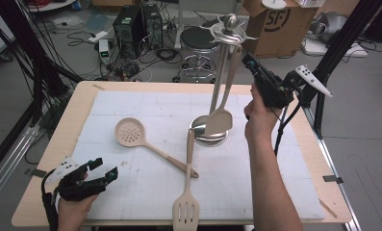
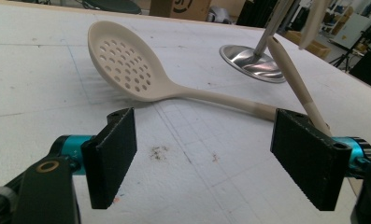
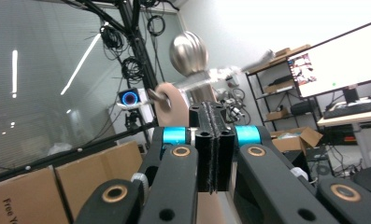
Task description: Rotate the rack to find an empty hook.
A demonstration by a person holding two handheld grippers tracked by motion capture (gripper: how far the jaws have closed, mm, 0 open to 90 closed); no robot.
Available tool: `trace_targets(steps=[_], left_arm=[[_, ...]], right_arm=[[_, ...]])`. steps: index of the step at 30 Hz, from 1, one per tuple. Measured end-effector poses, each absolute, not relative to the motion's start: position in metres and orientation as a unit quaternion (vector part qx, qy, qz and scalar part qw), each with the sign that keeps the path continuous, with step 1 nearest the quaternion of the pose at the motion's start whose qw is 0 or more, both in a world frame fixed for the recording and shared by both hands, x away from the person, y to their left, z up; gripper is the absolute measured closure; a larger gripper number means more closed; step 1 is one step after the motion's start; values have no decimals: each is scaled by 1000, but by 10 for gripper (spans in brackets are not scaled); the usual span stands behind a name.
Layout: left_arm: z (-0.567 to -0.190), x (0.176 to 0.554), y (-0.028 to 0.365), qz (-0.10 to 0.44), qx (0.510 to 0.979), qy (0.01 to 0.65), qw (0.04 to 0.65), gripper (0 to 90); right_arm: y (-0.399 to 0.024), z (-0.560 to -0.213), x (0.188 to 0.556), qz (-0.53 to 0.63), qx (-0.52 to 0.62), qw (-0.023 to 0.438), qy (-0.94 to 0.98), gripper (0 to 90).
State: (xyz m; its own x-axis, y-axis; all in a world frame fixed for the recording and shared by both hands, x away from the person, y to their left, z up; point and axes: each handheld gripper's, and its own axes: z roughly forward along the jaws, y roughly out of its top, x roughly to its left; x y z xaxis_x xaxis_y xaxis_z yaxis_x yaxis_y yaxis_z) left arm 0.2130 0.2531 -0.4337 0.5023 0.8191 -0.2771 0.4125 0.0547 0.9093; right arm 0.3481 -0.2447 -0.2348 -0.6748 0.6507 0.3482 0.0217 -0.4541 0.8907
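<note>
With the right gripper [image 1: 248, 59] clamped on the hanging spatula [image 1: 221, 115], settle its loop fully onto the rack [image 1: 229, 30] hook before releasing.

A light wooden table [image 1: 49, 159] topped with a white foam sheet [image 1: 145, 110] stands on a grey floor [image 1: 371, 130] strewn with black cables [image 1: 164, 53]. Behind it sit two black computer towers [image 1: 135, 24], a round black stool on a chrome base [image 1: 198, 48] and a brown cardboard box [image 1: 280, 24]. Black metal stands [image 1: 30, 53] flank the table. Elsewhere, a lit computer monitor [image 3: 335, 65] rests on a desk beside shelving, under strip ceiling lights [image 3: 15, 70].
</note>
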Motion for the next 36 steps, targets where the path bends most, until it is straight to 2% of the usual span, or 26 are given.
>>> trace_targets(steps=[20,36], left_arm=[[-434,212,254,183,661,467,558,233],[-434,212,253,183,662,467,557,233]], right_arm=[[-239,-223,355,788,336,193,479,900],[-217,-220,348,788,306,187,500,900]])
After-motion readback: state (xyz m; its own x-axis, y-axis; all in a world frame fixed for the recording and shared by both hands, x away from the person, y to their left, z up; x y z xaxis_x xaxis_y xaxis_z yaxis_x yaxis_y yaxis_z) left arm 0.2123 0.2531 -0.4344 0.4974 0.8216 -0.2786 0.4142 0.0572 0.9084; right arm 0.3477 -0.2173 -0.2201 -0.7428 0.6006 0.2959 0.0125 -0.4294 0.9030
